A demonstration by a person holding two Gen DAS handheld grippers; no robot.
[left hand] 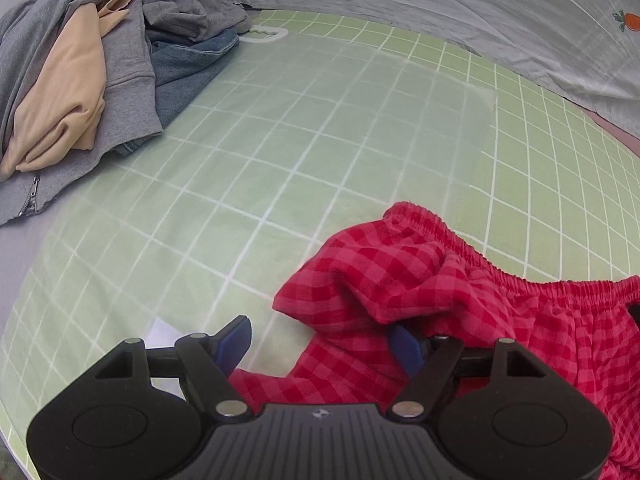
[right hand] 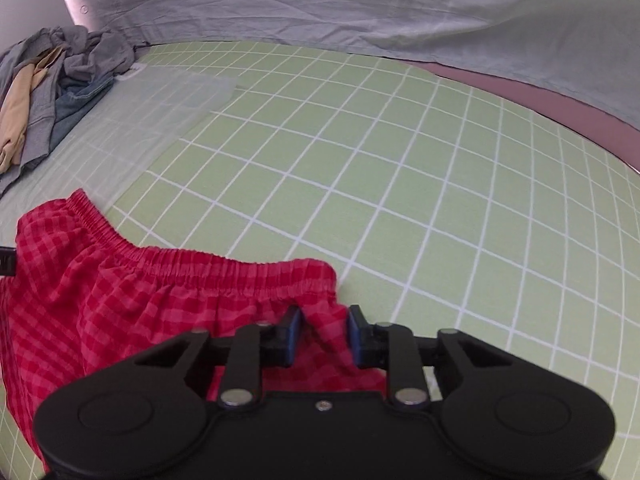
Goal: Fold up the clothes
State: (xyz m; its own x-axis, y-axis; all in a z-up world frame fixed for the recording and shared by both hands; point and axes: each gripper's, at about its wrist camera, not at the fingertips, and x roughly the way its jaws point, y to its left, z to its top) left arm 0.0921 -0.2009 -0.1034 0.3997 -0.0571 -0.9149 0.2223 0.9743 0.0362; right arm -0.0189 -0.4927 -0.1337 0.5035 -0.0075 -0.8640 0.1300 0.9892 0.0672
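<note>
Green checked bedsheet carries red gingham shorts at its near edge. My right claw stands partly open around their waistband corner; my left claw gapes wide, cloth draped over one finger.

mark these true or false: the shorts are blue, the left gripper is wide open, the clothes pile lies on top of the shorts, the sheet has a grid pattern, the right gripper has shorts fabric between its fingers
1. The shorts are blue. False: they are red checked.
2. The left gripper is wide open. True.
3. The clothes pile lies on top of the shorts. False: it lies apart, on the far left of the bed.
4. The sheet has a grid pattern. True: white lines on green.
5. The right gripper has shorts fabric between its fingers. True: fabric near the waistband sits there, though its jaws are not fully closed.
</note>
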